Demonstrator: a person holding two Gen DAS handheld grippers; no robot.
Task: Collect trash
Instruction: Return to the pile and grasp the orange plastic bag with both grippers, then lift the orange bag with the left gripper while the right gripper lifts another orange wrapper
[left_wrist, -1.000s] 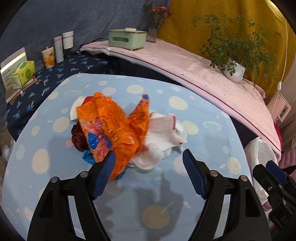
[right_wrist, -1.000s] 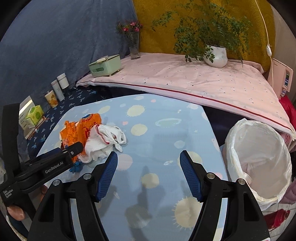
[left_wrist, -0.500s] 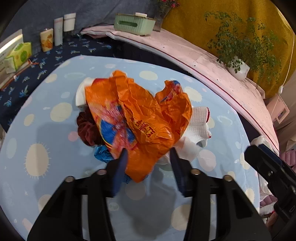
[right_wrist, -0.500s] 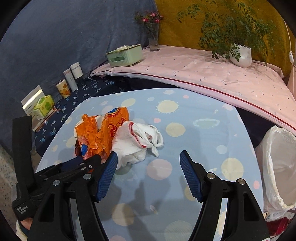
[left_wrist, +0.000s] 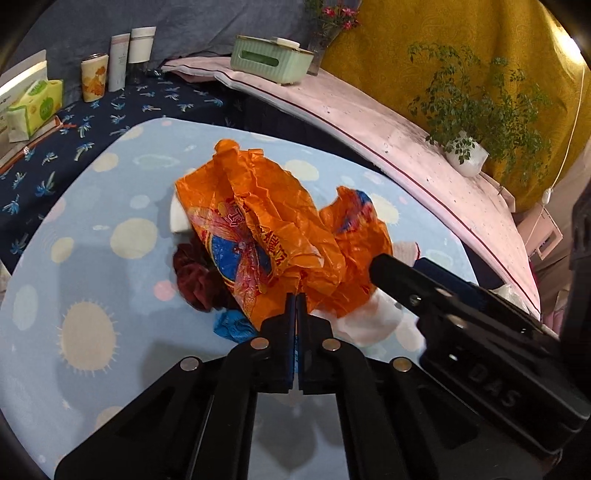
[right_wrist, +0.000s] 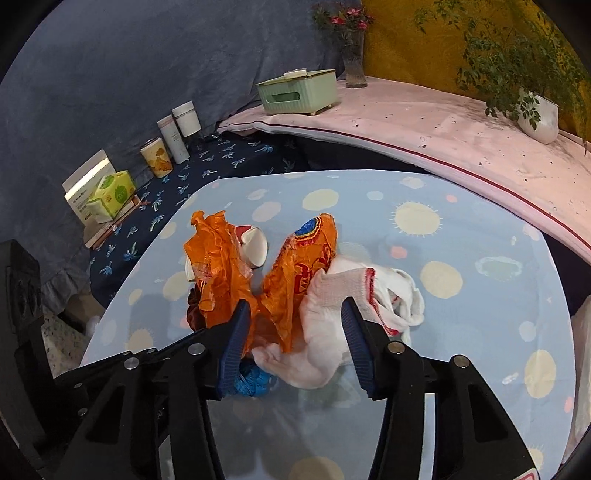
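Observation:
A crumpled orange plastic bag (left_wrist: 273, 236) lies on top of a trash pile on the light blue table (left_wrist: 85, 280). My left gripper (left_wrist: 296, 300) is shut on the bag's near edge. Under the bag are a dark red scrunchie (left_wrist: 194, 277), a blue scrap (left_wrist: 231, 326) and a white cup (right_wrist: 255, 247). My right gripper (right_wrist: 295, 317) is open, its jaws on either side of the orange bag (right_wrist: 295, 273) and a white glove (right_wrist: 332, 328). The right gripper also shows in the left wrist view (left_wrist: 424, 273).
A dark blue shelf (right_wrist: 207, 166) at the left holds a tissue pack (right_wrist: 110, 192) and tins. A pink ledge (right_wrist: 461, 129) behind the table carries a green box (right_wrist: 299, 90), a vase and a potted plant (right_wrist: 535, 114). A white bin liner (right_wrist: 581, 369) shows at the right edge.
My left gripper moved forward and shut on the orange bag. My right gripper swung left from the bin to the pile and now stands open around the bag and glove.

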